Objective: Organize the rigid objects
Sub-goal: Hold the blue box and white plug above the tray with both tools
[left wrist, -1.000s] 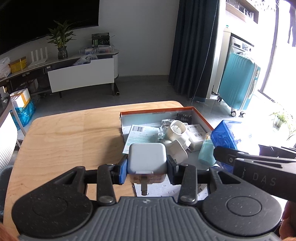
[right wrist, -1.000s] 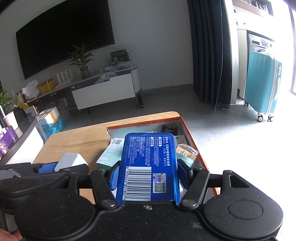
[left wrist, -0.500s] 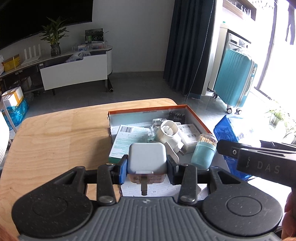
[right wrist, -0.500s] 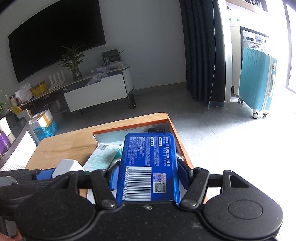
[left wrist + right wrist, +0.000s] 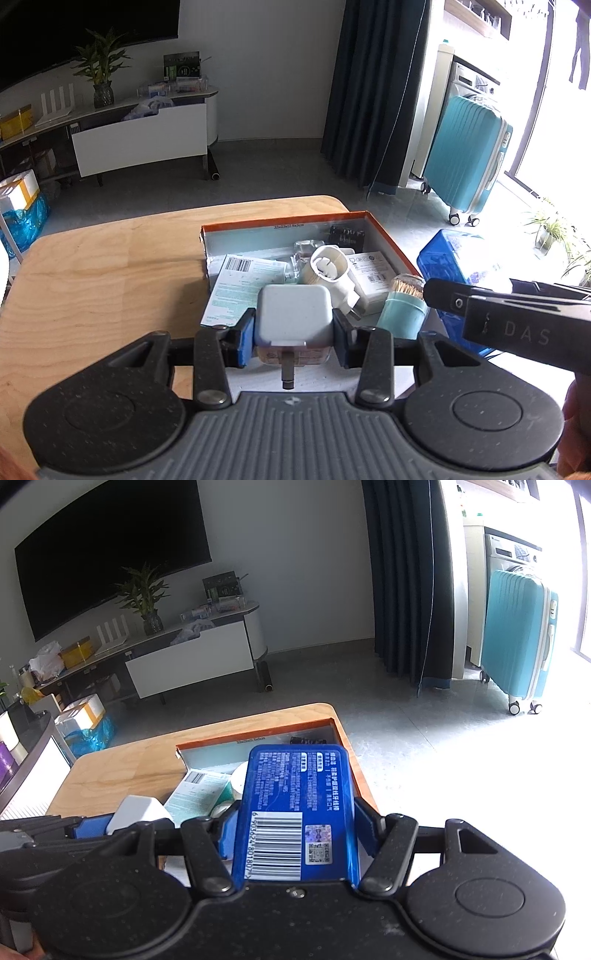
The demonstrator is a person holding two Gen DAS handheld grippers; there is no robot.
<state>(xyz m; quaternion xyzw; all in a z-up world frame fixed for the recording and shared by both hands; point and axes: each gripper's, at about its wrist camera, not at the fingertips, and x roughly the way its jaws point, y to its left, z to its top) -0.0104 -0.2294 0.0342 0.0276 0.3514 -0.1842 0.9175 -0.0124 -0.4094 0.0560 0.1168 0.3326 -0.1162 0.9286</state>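
A: L gripper (image 5: 293,338)?
B: Clamped on the white square plastic charger plug (image 5: 293,319), held above the near end of the shallow orange-rimmed cardboard box (image 5: 384,236) on the light wooden table (image 5: 110,273).
A: R gripper (image 5: 295,834)?
B: Gripping the flat blue barcoded box (image 5: 297,808), raised over the box's right side. Teal toothpick jar (image 5: 400,314) w/ other bits lies inside.

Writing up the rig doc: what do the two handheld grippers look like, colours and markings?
The left gripper has a speckled matte-black linkage with round pivot discs, silver rivets, blue pads on the jaws and a ribbed grey base. The right gripper matches, but its base is black; its side reads "DAS" in the left wrist view. No cables visible.
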